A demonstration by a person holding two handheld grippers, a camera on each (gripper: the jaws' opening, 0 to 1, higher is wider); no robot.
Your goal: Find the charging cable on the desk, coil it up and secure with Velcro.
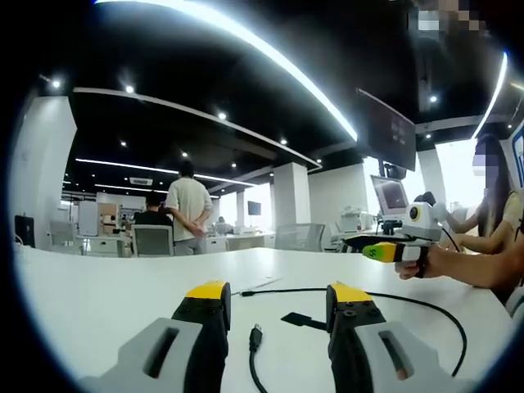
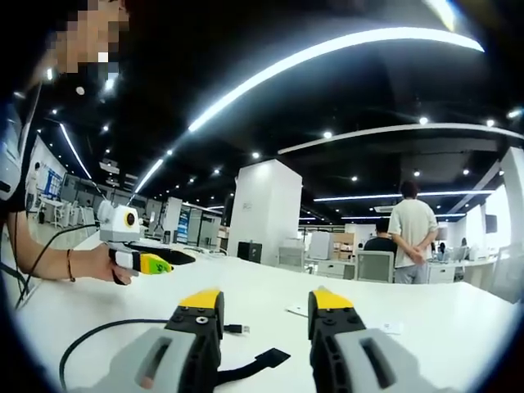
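the white desk [image 1: 106,295] is spreading wide under both views, and behind it an office with chairs and a standing person in a light shirt [image 1: 189,206] is showing. the black charging cable [image 1: 426,304] is lying loose on the desk, uncoiled, curving from the right side of the left gripper view round to a usb plug [image 1: 255,336] that is resting between the jaws there. the left claw [image 1: 277,299] is hovering low over the desk with jaws wide and nothing in it. the right claw [image 2: 263,304] is likewise standing wide and empty above the desk. a black velcro strap [image 2: 260,361] is sitting on the cable, its flat tab lying on the desk between the right claw's jaws.
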